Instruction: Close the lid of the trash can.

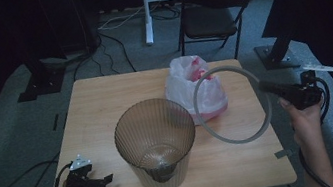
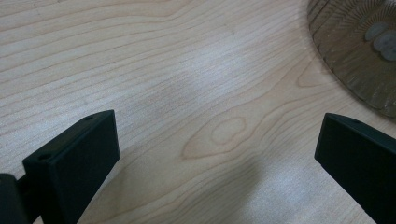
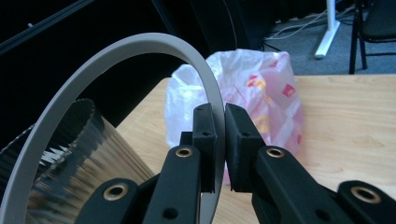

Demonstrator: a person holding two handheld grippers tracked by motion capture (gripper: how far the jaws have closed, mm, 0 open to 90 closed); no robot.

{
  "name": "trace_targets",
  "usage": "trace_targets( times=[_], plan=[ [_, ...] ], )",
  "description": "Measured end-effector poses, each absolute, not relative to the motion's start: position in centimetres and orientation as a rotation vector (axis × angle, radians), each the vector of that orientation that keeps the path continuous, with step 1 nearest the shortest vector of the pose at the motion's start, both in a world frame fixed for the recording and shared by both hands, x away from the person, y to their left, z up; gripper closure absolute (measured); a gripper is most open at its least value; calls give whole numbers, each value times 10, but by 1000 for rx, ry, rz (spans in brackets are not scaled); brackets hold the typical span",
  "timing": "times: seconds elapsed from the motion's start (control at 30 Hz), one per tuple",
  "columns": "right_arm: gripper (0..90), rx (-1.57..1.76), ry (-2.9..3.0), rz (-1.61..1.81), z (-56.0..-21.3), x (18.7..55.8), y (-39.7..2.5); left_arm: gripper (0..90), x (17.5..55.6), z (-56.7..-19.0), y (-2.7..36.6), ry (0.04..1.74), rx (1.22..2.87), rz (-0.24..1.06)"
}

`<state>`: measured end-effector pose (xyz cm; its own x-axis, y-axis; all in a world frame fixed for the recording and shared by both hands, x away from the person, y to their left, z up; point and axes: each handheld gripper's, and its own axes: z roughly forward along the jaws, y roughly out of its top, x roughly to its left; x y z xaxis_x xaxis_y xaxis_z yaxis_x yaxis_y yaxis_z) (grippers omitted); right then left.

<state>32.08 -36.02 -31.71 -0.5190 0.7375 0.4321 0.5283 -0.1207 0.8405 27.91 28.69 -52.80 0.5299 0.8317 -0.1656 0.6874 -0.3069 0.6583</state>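
Note:
A ribbed smoky see-through bin (image 1: 156, 143) stands upright at the table's front middle. Behind it to the right lies a white plastic bag (image 1: 195, 89) with red print. A grey ring (image 1: 231, 104) is held in the air above the table's right side, my right gripper (image 1: 266, 87) shut on its rim. The right gripper view has the ring (image 3: 112, 65) pinched between the jaws of my right gripper (image 3: 220, 126), the bag (image 3: 261, 93) behind it and the bin (image 3: 70, 158) at lower left. My left gripper (image 1: 102, 180) rests open at the front left corner; its view holds bare wood and the bin's base (image 2: 359, 51).
The wooden table (image 1: 106, 108) stands on grey carpet. A black folding chair (image 1: 212, 13) and a white stand leg (image 1: 145, 11) are behind it, with cables on the floor. Dark stands flank both sides.

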Motion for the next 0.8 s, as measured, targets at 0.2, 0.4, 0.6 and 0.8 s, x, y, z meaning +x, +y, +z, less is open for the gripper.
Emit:
trace_targets(
  times=[0.2,0.4,0.6,0.8],
  plan=[
    [837,1382,1961,1714,-303,326,-349,0,279,-528,288,1225,2078,267],
    [838,1329,1979,1739,-287,333,-337,0,279,-528,287,1225,2081,267],
    [838,1276,2014,1738,-276,340,-321,0,279,-528,287,1225,2076,265],
    [837,1245,2049,1761,-271,348,-305,0,279,-528,288,1225,2077,264]
  ],
)
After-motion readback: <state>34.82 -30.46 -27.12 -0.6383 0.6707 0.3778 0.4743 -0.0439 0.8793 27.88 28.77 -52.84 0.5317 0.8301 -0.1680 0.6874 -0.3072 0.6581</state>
